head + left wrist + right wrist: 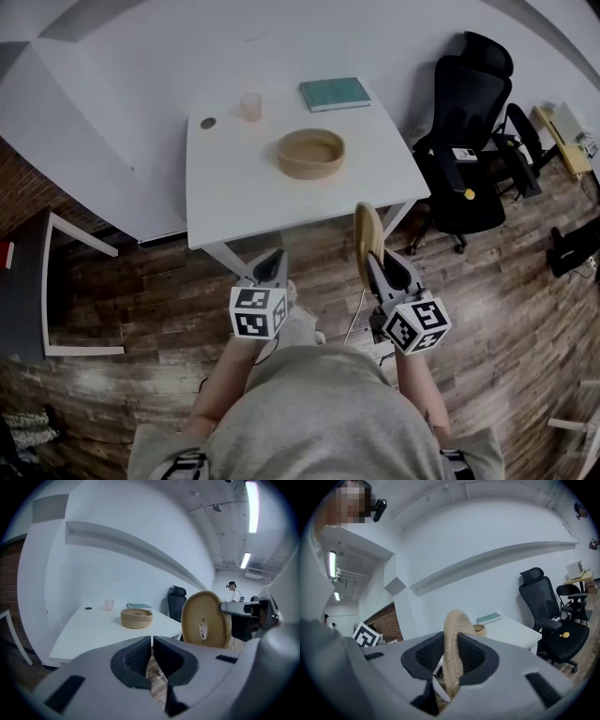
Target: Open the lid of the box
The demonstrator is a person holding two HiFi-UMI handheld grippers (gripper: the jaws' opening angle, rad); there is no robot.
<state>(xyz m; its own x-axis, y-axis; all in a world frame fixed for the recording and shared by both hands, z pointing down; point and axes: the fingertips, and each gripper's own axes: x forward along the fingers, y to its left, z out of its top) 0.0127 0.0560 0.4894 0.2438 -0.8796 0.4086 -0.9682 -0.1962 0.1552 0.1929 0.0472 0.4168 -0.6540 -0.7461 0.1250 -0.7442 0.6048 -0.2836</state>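
In the head view, the white table (pixel 234 192) stands ahead of me against the wall. The woven box (pixel 311 154) sits open on it, toward its right half. Behind the box are a pink cup (pixel 250 106), a teal book (pixel 335 93) and a small dark disc (pixel 208 123), all well apart from one another. My left gripper (pixel 275 255) and right gripper (pixel 372 255) hang over the wood floor (pixel 169 309), off the table's near edge. The right one carries the woven lid (pixel 367 225) on edge, upright. A black office chair (pixel 469 141) stands just beside the table's right corner.

In the left gripper view, my jaws are pressed together with nothing between them. Past them the table (pixel 84 630) runs away to the wall, with the box (pixel 136 618) in the middle, and the cup (pixel 109 604) and book (pixel 138 605) further back. The lid (pixel 205 619) fills the right of the view, its flat coiled face toward me, and hides part of the chair (pixel 177 603). A person (pixel 233 590) stands far off in the room.

In the right gripper view, my 2 jaws are clamped on the lid (pixel 453 634), 1 pad on each face, its rim rising above them. It blocks most of the box, of which only a sliver (pixel 480 630) shows at its right. The book (pixel 489 618) lies beyond, and the chair (pixel 546 616) stands right of the table (pixel 513 631).
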